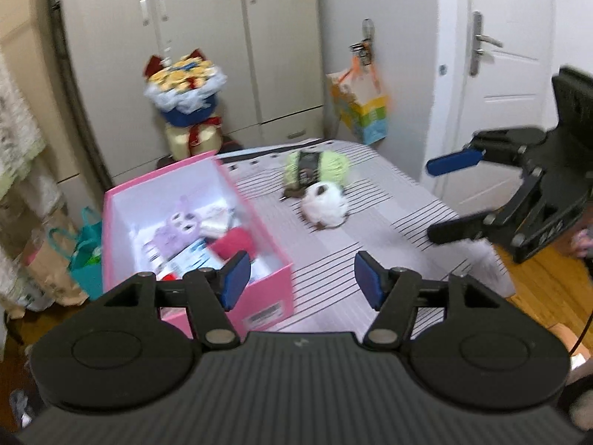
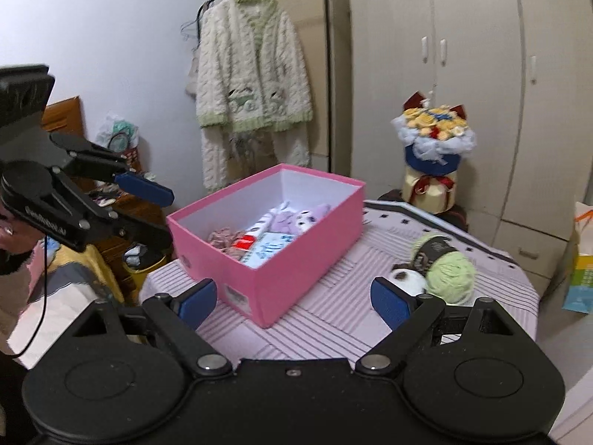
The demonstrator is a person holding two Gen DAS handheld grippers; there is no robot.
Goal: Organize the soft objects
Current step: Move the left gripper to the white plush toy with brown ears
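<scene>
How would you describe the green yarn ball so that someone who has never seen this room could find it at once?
Find the striped cloth with the pink box on it. Beside the box, out on the cloth, two soft items lie touching. The green yarn ball is the pale green one with a dark label band around it; its neighbour, the white fluffy toy, is white with brown patches.

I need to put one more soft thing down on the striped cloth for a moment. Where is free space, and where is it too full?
Free: the striped cloth between the pink box and the green yarn, and the near strip in front of both. Crowded: the far corner, where the green yarn and white yarn ball lie close together, and inside the box, whose floor is mostly covered.
</scene>
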